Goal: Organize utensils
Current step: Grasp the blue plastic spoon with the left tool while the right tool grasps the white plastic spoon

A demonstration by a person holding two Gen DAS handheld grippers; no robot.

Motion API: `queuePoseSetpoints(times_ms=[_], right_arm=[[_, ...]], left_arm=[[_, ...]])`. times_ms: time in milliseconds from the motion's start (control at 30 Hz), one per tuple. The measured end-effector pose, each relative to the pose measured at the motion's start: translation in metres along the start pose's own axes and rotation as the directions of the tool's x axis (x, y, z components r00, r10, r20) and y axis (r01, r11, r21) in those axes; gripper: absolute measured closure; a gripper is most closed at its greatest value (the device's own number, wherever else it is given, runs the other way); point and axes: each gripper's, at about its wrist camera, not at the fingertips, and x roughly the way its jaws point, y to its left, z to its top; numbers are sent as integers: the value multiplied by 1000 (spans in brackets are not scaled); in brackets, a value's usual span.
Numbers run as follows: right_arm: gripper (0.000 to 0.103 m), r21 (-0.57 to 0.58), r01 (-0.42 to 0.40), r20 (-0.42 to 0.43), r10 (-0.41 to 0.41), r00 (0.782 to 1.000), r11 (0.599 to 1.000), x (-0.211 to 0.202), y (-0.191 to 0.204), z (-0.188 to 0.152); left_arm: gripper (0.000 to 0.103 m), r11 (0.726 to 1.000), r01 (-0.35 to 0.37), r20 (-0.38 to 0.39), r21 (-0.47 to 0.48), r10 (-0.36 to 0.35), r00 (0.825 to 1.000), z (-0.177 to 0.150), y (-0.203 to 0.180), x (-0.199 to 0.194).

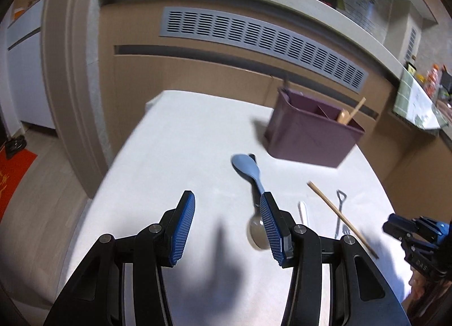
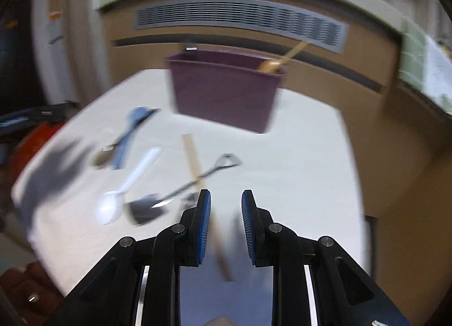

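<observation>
A purple utensil bin (image 1: 310, 133) stands at the table's far side with a wooden utensil (image 1: 350, 112) in it; it also shows in the right wrist view (image 2: 226, 94). On the white table lie a blue spoon (image 1: 248, 170), a metal spoon (image 1: 257, 230), a white plastic spoon (image 2: 127, 184), a wooden chopstick (image 1: 339, 213) and a shovel-shaped metal spoon (image 2: 183, 187). My left gripper (image 1: 227, 198) is open and empty above the table, left of the blue spoon. My right gripper (image 2: 226, 196) is open over the chopstick (image 2: 195, 159), which runs between its fingers.
The table (image 1: 175, 150) is covered in white cloth and stands against a brown cabinet with a grey vent grille (image 1: 262, 43). The right gripper shows at the right edge of the left wrist view (image 1: 415, 232). Floor and a red mat (image 1: 14, 179) lie to the left.
</observation>
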Motion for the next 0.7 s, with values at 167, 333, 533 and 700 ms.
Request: queuePoseSetpoints(times_ms=[167,333,533,700], right_arm=[[81,12,-167,-60,167,984,986,14,24,2],[81,82,-214,-110,222,969,973,46,48,12],[83,136,-94,-190,118,975,986,103,64,40],[84,102,-13,-196,33,980,995,118,74,53]], left_arm=[[54,1000,3,0,15,-3,1000,-4,-5,-1],[54,1000,-25,1,-15,25,1000,-5,7,-1],[54,998,-48,-7,-43,47,999,-11,24,-1],[54,999,-36,-6,-33,35,999,-15,29,1]])
